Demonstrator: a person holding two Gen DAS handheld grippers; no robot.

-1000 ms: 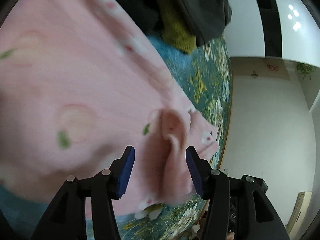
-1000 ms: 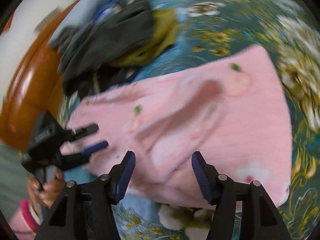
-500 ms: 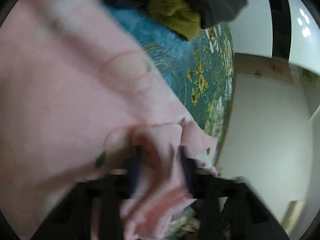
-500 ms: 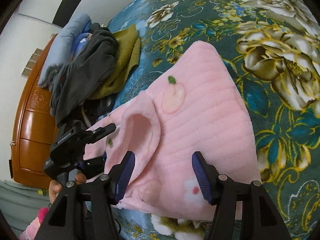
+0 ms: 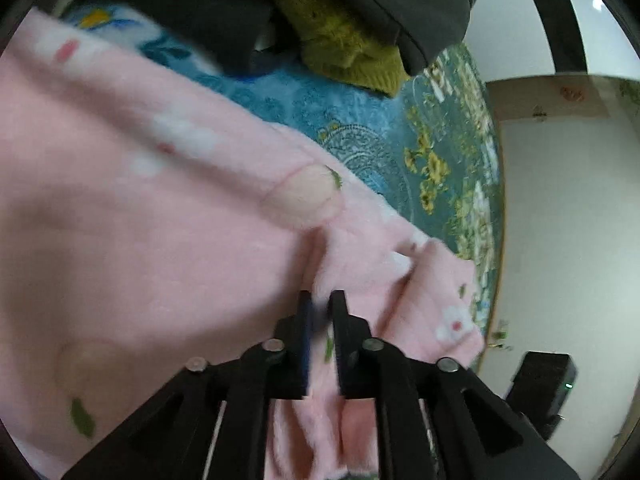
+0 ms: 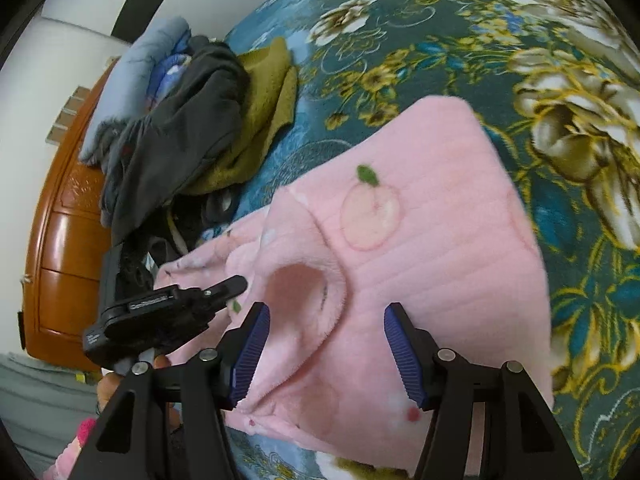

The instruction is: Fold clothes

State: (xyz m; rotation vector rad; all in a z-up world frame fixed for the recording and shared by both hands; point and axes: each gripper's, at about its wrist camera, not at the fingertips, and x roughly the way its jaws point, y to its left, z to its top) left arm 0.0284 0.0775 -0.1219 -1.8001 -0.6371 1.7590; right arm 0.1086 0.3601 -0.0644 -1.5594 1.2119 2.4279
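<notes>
Left tongs (image 5: 320,308) pinched shut on a fold of the pink fleece garment (image 6: 420,248), near its edge; right tongs (image 6: 324,344) spread wide, hovering over the sleeve opening (image 6: 298,284), gripping nothing; garment flat on floral bedspread (image 6: 520,40). Judged best: keep left pinch firm, draw the fold across low and even, close right on matching edge to stop bunching; avoid dragging toward the clothes pile (image 6: 188,116) beyond.
</notes>
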